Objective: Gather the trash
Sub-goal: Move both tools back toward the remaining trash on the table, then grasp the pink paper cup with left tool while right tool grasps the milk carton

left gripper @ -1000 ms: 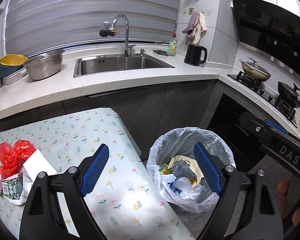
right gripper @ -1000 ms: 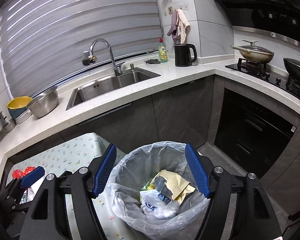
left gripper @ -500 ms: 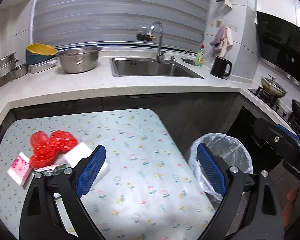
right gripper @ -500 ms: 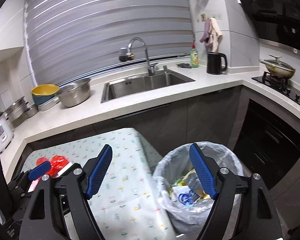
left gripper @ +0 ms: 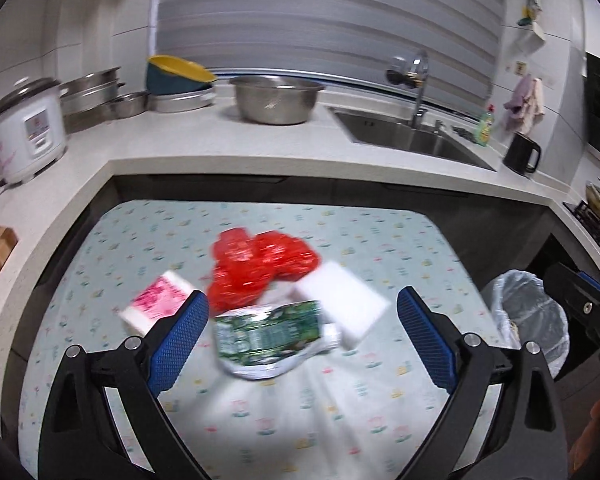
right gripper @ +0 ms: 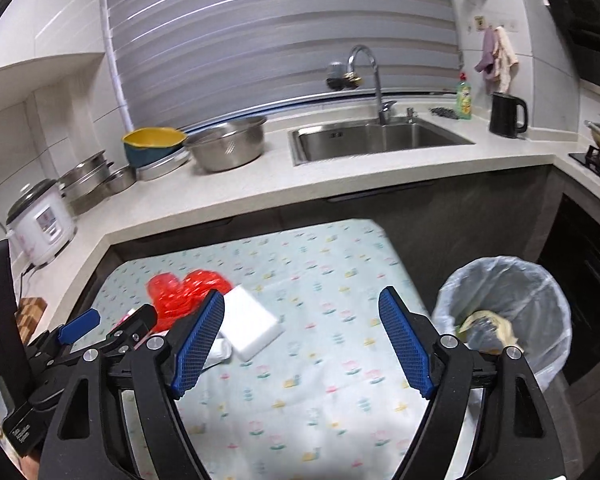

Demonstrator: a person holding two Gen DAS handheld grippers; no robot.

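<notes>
Between the left gripper's [left gripper: 302,338] spread fingers, green wrapper [left gripper: 268,330], untouched

1. The left gripper [left gripper: 302,338] points forward and downward, its two blue-padded fingers [left gripper: 178,344] spread wide; its jaws have just been opening further, and the pads press on nothing.
2. The right gripper [right gripper: 302,340] is angled down the same way, its blue pads [right gripper: 406,344] apart with nothing between them; its jaws have just been opening.
3. In the right wrist view the left gripper shows at the lower left edge, beside the right one.
</notes>
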